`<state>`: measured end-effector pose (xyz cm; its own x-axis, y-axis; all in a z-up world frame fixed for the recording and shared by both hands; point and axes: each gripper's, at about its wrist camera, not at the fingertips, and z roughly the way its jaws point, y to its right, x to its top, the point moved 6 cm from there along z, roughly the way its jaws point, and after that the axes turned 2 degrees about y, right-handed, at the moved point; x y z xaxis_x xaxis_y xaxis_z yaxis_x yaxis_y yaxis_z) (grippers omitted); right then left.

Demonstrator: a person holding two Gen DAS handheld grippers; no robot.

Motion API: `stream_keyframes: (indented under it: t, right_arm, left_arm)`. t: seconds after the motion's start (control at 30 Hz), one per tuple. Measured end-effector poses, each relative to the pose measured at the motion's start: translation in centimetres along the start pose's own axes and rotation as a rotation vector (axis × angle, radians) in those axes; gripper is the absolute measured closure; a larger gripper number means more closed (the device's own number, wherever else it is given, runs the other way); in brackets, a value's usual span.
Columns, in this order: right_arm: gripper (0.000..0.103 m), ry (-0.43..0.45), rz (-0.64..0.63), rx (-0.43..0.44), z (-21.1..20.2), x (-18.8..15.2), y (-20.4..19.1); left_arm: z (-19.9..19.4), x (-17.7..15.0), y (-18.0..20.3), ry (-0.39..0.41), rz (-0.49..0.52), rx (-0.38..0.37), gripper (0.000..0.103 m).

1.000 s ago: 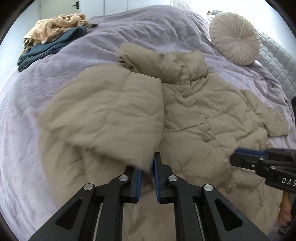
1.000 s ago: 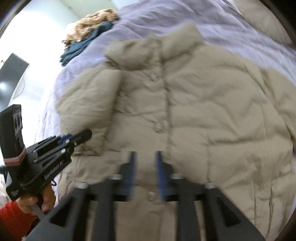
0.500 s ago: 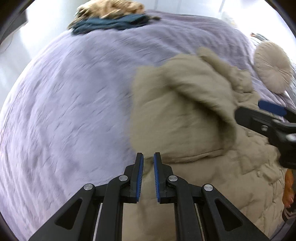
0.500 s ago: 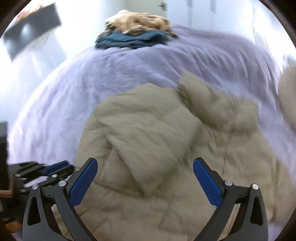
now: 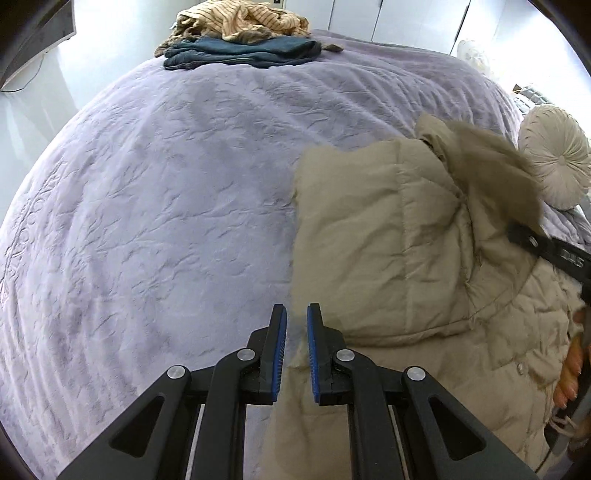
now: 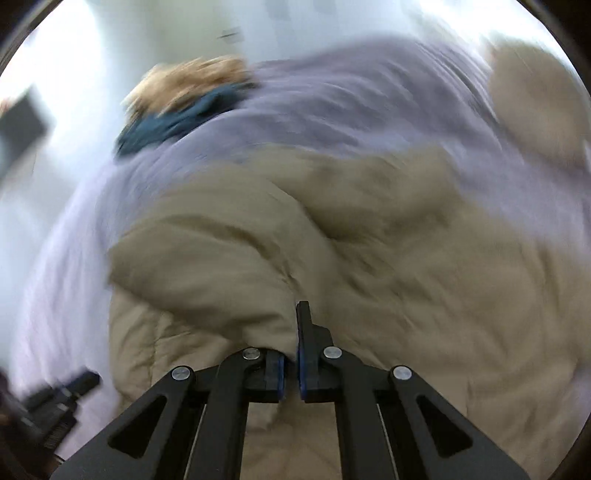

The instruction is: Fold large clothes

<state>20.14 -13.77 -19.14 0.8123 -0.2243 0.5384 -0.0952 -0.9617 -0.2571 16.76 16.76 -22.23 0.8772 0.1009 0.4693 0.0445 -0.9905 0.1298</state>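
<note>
A lavender bedspread [image 5: 166, 221] is being covered by a beige puffer coat [image 5: 388, 251], pinched by the right gripper [image 6: 291, 332], with piled clothes [image 5: 240, 40] far off and the left gripper [image 5: 296, 328] closed, empty.

Bright daylight; right view motion-blurred.

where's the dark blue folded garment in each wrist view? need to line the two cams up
Left wrist: dark blue garment at top centre, far edge of the purple bedspread, under a tan striped garment.
Right wrist: blurred, upper left, again below the tan one.
Shared landmark: the beige puffer coat, right of centre in the left view, central in the right.
</note>
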Motion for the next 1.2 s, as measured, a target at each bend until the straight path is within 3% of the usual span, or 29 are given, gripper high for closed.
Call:
stream_keyframes:
  t: [0.07,0.13,0.27,0.4,0.5,0.53,0.57,0.6,0.63,0.67,0.93,1.03,1.13,1.2]
  right_arm:
    - [0.098,-0.054,0.163,0.02,0.4,-1.0,3.8]
    - [0.098,-0.105,0.248,0.041,1.0,-2.4,6.2]
    - [0.097,-0.138,0.337,0.113,1.1,-4.2,7.9]
    - [0.093,-0.169,0.416,0.182,0.3,-5.5,8.5]
    - [0.068,-0.185,0.43,0.208,0.5,-5.9,9.1]
    - [0.049,-0.183,0.432,0.216,0.6,-5.7,9.1]
    - [0.043,-0.178,0.435,0.224,0.3,-5.6,9.2]
    - [0.043,-0.173,0.439,0.234,0.3,-5.4,9.3]
    - [0.043,-0.177,0.441,0.24,0.3,-5.4,9.3]
    - [0.043,-0.18,0.445,0.244,0.4,-5.4,9.3]
    - [0.043,-0.175,0.506,0.256,0.4,-5.5,9.7]
    - [0.043,-0.165,0.545,0.26,0.4,-5.4,10.2]
    - [0.044,-0.165,0.584,0.272,0.9,-5.5,10.5]
    - [0.089,-0.17,0.581,0.244,1.3,-5.3,10.5]
  left_arm:
    - [0.2,0.7,0.7,0.009,-0.001,-0.013,0.09]
    - [0.4,1.7,1.4,0.028,0.001,-0.023,0.09]
    - [2.4,4.1,2.9,0.053,0.013,-0.016,0.09]
    - [6.8,4.3,3.8,0.006,0.053,0.032,0.09]
    - [8.2,4.5,3.7,-0.009,0.032,0.051,0.09]
    - [7.9,4.6,3.6,0.0,0.02,0.044,0.09]
    - [7.5,4.7,3.6,0.013,0.015,0.033,0.09]
    - [7.2,4.7,3.5,0.015,0.015,0.024,0.084]
    - [7.1,4.7,3.3,0.008,0.012,0.016,0.032]
    - [7.1,4.6,2.9,-0.01,-0.001,0.023,0.003]
    - [8.3,6.9,0.2,0.013,-0.084,0.004,0.001]
    - [10.3,9.2,-1.5,0.004,-0.167,-0.069,0.001]
    - [14.1,10.7,-2.2,-0.091,-0.254,-0.208,0.001]
    - [15.3,11.3,-2.1,-0.104,-0.285,-0.254,0.001]
